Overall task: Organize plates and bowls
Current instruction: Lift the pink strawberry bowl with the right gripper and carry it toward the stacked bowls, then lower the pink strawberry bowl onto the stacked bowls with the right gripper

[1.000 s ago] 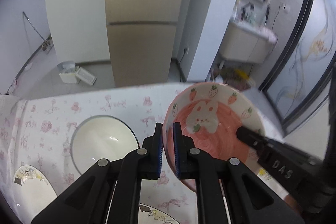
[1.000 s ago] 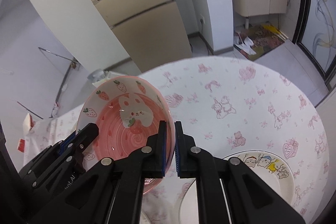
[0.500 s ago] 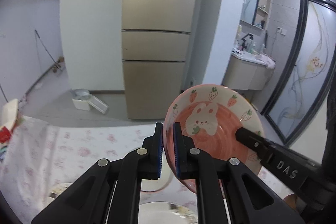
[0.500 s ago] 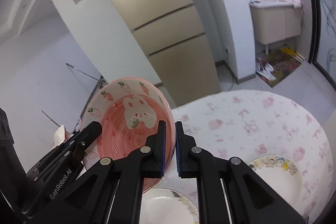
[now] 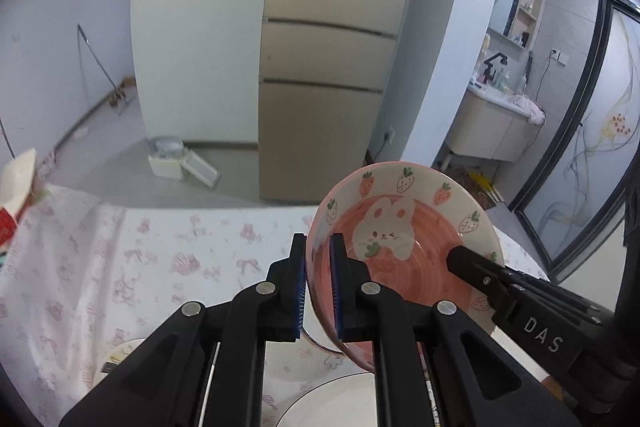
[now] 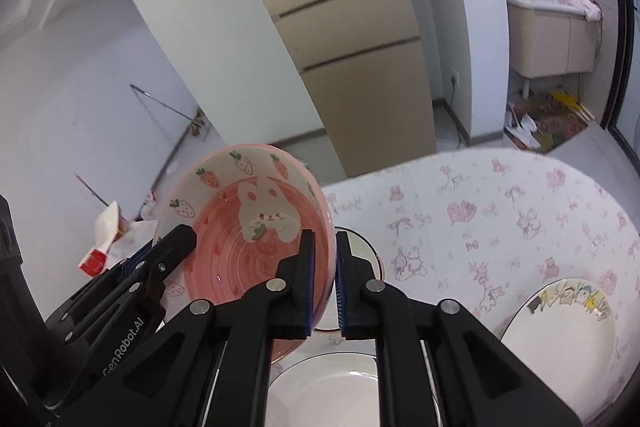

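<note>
with both claws locked onto it, the pink bunny bowl (image 5: 404, 259) hangs in the air above the bench (image 5: 160, 259), tilted so its strawberry-ringed inside faces the cameras. left claw (image 5: 319, 283) is pinching the bowl's left rim, blue pads on either side of the wall. right claw (image 6: 323, 275) is pinching the opposite rim the same way, and each claw shows up across the bowl in the other's view. below the bowl, on the pink-printed cloth, sits a white bowl (image 6: 332, 383) with a dark rim, close to the camera. off to the right lies a cartoon plate (image 6: 560, 331), well apart. beyond the bench edge stands a beige fridge (image 5: 328, 67).
</note>
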Demonstrator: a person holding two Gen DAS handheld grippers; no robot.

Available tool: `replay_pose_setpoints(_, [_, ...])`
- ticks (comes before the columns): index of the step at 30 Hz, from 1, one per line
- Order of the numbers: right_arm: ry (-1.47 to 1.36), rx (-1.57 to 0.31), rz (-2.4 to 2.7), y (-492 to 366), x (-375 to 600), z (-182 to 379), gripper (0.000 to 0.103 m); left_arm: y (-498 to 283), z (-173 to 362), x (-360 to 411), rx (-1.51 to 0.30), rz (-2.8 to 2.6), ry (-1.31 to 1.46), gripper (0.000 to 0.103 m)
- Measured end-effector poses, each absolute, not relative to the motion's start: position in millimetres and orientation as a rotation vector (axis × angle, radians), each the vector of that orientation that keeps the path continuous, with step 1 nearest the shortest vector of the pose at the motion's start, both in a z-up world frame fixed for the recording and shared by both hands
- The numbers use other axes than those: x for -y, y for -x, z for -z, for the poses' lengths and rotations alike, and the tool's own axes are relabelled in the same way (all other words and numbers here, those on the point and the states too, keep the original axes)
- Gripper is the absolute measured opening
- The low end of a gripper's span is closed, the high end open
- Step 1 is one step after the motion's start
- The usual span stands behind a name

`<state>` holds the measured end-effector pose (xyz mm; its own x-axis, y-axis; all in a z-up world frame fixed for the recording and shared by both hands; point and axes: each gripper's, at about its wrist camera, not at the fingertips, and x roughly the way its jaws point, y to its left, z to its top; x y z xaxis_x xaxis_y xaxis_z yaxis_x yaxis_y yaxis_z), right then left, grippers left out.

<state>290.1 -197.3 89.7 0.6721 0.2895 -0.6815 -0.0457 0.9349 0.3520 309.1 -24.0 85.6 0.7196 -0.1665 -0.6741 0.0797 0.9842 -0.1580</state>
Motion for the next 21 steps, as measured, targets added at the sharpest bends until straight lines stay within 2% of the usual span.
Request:
replay_pose_setpoints(9, [-0.352, -0.901, -0.205, -315.4, 191.3, -47.7, 0.009, -330.3, -44.1, 18.1, -0.847, 0.118, 0.117, 0.01])
replay_pose_setpoints(21, [-0.229, -0.878, -0.161, -330.8, 174.2, -26.7, 0.009, -353.9, 1.5, 16.5, -0.931, 0.107, 0.097, 0.01])
